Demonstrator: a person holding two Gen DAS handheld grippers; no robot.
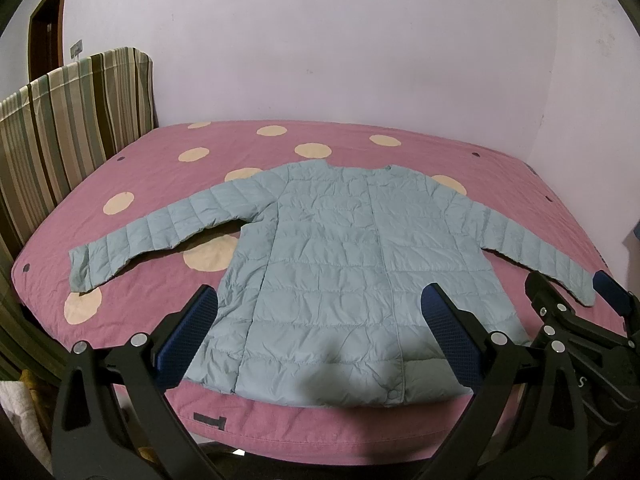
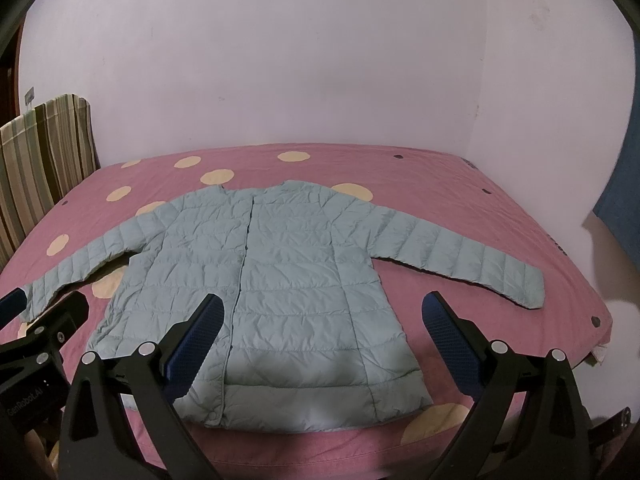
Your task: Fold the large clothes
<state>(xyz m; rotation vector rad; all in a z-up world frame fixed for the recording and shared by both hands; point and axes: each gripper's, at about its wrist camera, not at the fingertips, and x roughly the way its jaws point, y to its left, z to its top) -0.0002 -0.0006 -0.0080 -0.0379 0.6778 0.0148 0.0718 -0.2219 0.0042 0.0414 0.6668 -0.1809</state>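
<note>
Pale blue quilted jacket (image 1: 340,256) lies flat, front up, on the pink polka-dot bed (image 1: 168,168), both sleeves spread outward, hem toward the near edge. Left gripper (image 1: 320,300) and right gripper (image 2: 322,306) hang side by side above the hem, jaws released wide, grasping nothing. Striped headboard (image 1: 76,120) stands at the bed's left side against the lilac wall (image 1: 320,48).
</note>
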